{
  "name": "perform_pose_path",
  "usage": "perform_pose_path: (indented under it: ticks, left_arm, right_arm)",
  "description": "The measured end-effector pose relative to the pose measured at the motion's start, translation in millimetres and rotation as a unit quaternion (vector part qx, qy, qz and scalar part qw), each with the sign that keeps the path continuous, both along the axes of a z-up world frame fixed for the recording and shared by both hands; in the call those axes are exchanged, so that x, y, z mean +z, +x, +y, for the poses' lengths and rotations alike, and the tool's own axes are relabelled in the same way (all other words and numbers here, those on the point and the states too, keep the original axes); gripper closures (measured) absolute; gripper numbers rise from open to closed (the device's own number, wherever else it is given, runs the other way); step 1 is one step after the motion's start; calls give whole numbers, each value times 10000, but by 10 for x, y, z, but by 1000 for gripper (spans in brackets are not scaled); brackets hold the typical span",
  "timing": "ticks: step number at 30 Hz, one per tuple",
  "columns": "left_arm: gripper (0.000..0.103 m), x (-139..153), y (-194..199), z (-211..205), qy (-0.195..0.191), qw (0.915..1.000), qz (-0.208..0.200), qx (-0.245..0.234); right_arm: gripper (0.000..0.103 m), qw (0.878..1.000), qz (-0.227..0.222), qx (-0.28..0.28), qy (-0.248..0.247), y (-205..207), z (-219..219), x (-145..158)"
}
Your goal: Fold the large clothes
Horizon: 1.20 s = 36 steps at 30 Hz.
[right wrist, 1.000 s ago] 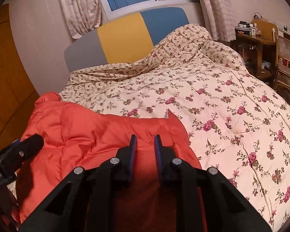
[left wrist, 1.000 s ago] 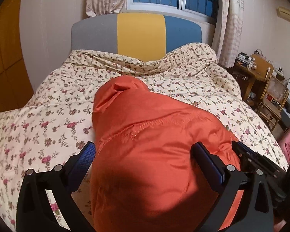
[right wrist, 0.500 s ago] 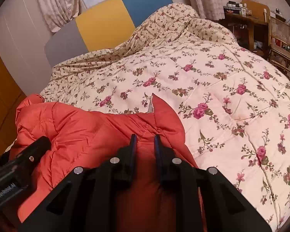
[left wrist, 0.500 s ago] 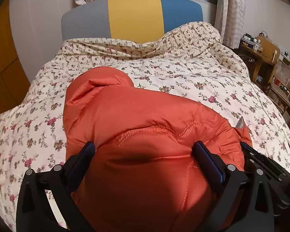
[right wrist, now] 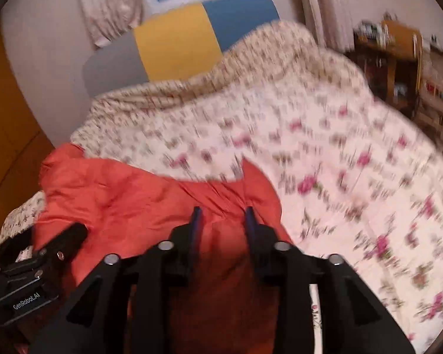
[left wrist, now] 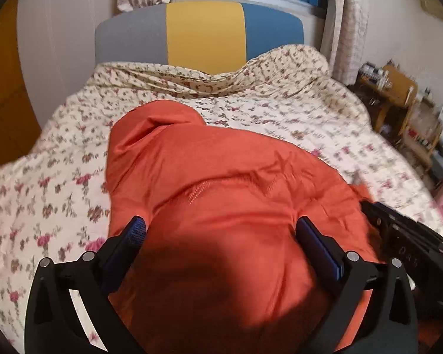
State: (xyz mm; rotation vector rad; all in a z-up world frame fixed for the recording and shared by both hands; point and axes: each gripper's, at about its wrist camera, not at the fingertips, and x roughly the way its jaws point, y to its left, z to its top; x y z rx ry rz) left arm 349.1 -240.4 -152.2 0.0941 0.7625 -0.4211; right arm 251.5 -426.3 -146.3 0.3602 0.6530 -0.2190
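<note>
A puffy orange jacket (left wrist: 221,177) lies bunched on the floral quilt (left wrist: 59,177), its hood end toward the headboard. My left gripper (left wrist: 218,230) stands wide open over the near end, and the padding bulges up between its blue pads (left wrist: 134,233). In the right wrist view the jacket (right wrist: 133,200) fills the lower left. My right gripper (right wrist: 223,215) is over its right edge with jaws opening; a fold of orange fabric still sits between the parted fingers. The right gripper's body (left wrist: 398,236) shows at the jacket's right side, the left gripper's body (right wrist: 29,259) at its left.
The quilt (right wrist: 325,162) covers the whole bed up to a grey, yellow and blue headboard (left wrist: 203,32). A wooden desk (left wrist: 389,94) and chair stand right of the bed. An orange wardrobe (left wrist: 3,88) is on the left; a curtained window sits behind.
My right gripper's jaws, shut on the jacket's edge before, have parted, and that view has shifted and blurred. The left gripper stays wide over the jacket and has dipped slightly.
</note>
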Motion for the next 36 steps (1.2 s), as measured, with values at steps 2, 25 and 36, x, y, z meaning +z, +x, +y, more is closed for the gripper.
perform_pose_path:
  ticks: [2,25,36]
  left_arm:
    - [3,90,-5,96,-130,9996,-48,229]
    - [3,-268,489,-309,654,9968,-157,427]
    - [3,-164,-24,-90,319,9989,-266,220]
  right_arm:
    - [70,9998,-101,125,-92,50,74,147]
    - [71,9990,442,-57,8,476,-33,-442]
    - [62,9998,128,-144,-50,162,41,-328]
